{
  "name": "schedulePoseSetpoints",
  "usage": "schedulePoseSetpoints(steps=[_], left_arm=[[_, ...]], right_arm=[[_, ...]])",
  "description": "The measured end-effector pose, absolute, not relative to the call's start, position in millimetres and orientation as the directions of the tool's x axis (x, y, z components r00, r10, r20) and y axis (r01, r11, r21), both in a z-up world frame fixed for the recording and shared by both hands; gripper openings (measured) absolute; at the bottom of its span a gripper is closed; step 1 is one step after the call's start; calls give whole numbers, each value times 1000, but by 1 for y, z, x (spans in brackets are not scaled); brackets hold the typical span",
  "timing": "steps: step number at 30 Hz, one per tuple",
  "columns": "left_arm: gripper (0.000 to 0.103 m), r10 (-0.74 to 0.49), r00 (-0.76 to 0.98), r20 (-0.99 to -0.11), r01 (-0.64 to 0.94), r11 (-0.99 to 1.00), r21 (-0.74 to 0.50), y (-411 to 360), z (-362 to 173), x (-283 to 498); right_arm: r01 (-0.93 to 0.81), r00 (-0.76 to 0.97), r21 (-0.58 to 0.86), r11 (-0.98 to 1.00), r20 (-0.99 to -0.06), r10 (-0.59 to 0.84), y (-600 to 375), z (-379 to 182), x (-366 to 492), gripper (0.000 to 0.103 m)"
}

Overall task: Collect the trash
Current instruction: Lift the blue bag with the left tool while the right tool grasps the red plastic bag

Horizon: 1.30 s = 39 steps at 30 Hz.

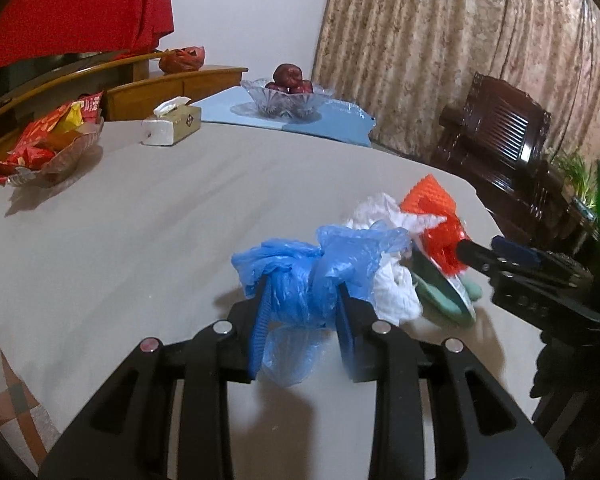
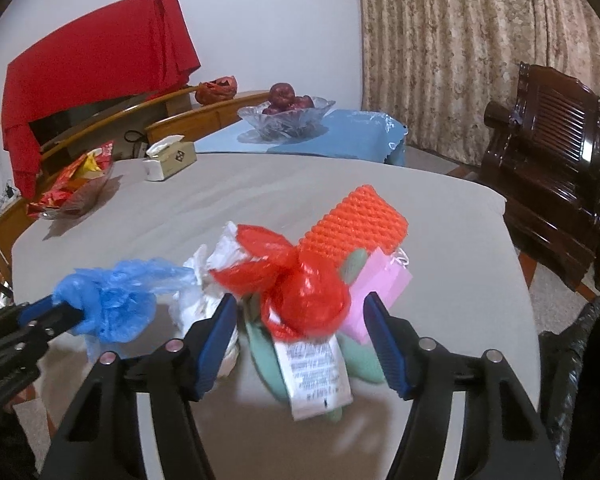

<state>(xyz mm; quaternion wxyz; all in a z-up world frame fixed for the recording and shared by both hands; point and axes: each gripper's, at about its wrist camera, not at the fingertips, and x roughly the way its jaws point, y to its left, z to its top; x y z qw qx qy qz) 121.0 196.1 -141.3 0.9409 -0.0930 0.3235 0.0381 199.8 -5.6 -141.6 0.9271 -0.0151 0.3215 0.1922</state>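
A pile of trash lies on the grey table (image 1: 148,216) near its right edge. My left gripper (image 1: 302,292) is shut on a crumpled blue plastic bag (image 1: 300,276), also seen in the right wrist view (image 2: 112,300). My right gripper (image 2: 300,308) is open, its fingers either side of a knotted red plastic bag (image 2: 296,288). Next to these lie a white plastic bag (image 1: 388,280), an orange foam net (image 2: 356,224), a pink paper piece (image 2: 376,288) and a green wrapper with a white label (image 2: 320,376).
A snack bowl (image 1: 48,144), a tissue box (image 1: 172,124) and a glass fruit bowl (image 1: 288,96) on a blue cloth stand at the far side. A dark wooden chair (image 2: 556,168) stands right of the table. A black trash bag (image 2: 580,380) hangs at the right.
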Motion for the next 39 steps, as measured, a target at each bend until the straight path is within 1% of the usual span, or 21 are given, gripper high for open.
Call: schedulePoseSetpoints(steps=[1, 2, 7, 10, 16, 24, 32, 39], left_arm=[[29, 12, 788, -615, -133, 979, -152, 197, -142, 123], [29, 13, 789, -614, -135, 979, -154, 198, -141, 124], [29, 15, 790, -612, -137, 979, -153, 199, -140, 127], [29, 16, 790, -613, -138, 979, -152, 199, -140, 127], [29, 24, 800, -600, -136, 980, -143, 196, -130, 130], [29, 12, 825, -564, -104, 986, -131, 179, -111, 127], [29, -39, 843, -536, -36, 991, -129, 145, -94, 121], [29, -117, 847, -518, 54, 989, -136, 100, -83, 122]], right_arm=[[-365, 715, 98, 926, -607, 346, -5, -144, 204, 57], [-363, 707, 101, 926, -617, 345, -3, -146, 210, 50], [-377, 678, 107, 920, -645, 353, -1, -155, 217, 32], [-391, 670, 124, 912, -642, 374, -2, -155, 215, 27], [-405, 688, 126, 906, -610, 393, -9, -138, 199, 26], [-377, 732, 132, 917, -564, 383, -32, -109, 182, 26], [-338, 775, 124, 933, -526, 350, -66, -82, 165, 26], [-274, 809, 118, 955, -508, 295, -106, -69, 144, 26]])
